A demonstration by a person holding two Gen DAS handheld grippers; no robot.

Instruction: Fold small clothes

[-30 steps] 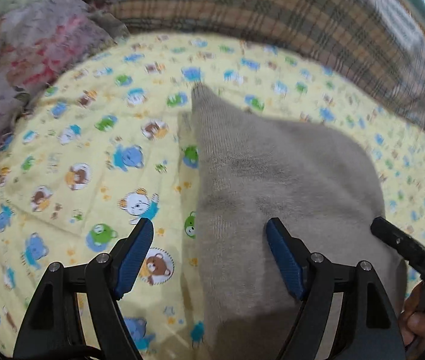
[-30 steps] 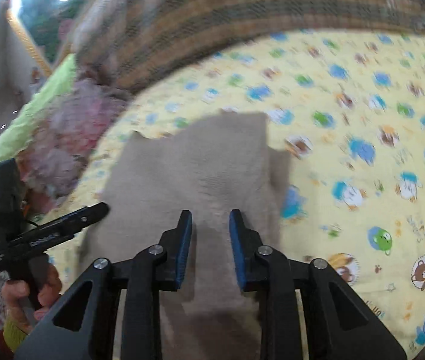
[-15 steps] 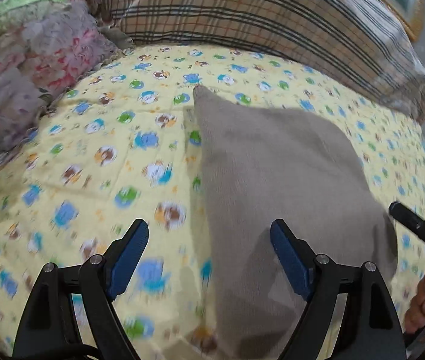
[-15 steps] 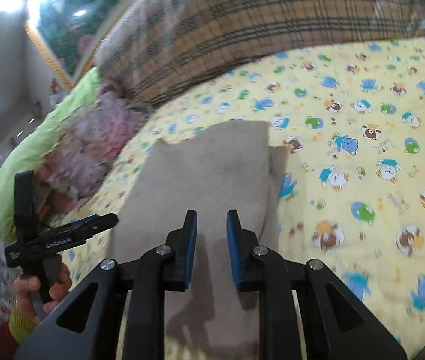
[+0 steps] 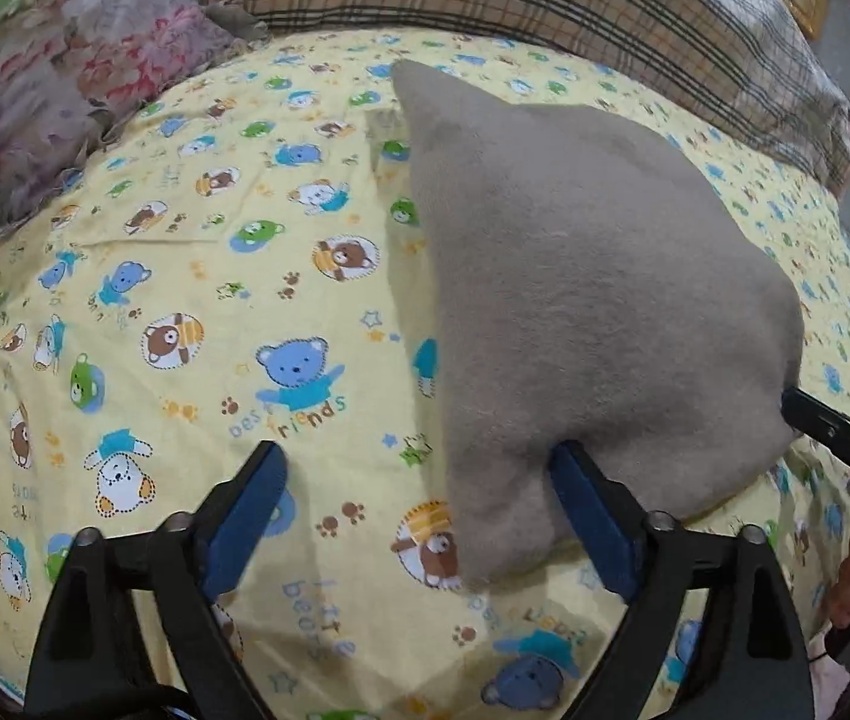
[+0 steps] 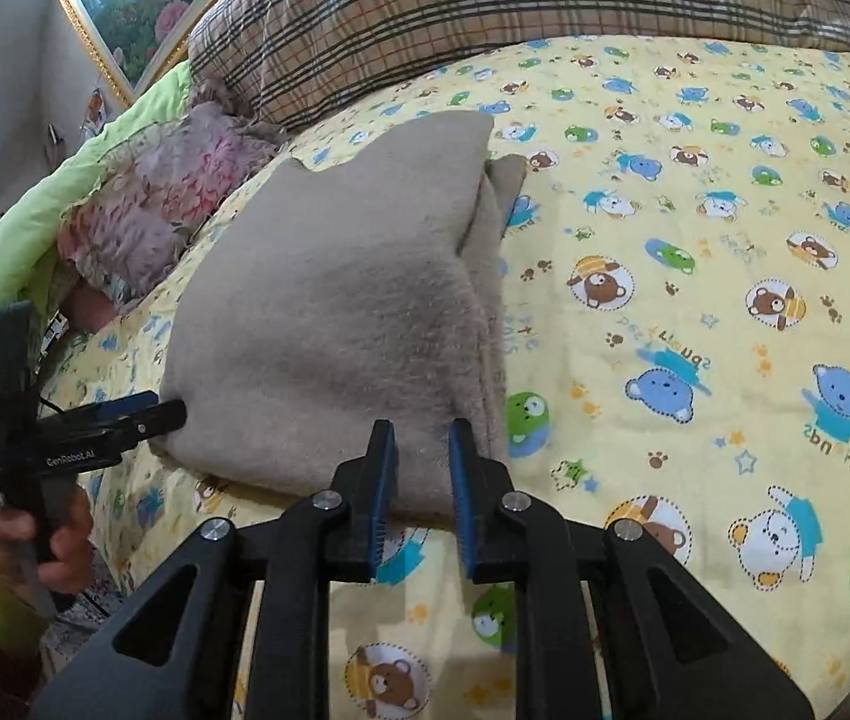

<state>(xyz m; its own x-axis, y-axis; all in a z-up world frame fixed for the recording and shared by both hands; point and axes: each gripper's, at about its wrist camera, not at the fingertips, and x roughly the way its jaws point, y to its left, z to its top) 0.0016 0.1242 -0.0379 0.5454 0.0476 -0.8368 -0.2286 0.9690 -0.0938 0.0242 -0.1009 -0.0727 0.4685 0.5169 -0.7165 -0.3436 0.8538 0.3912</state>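
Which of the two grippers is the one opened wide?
The left gripper: its blue-padded fingers stand far apart over the folded taupe fleece garment, while the right gripper's sit close together.
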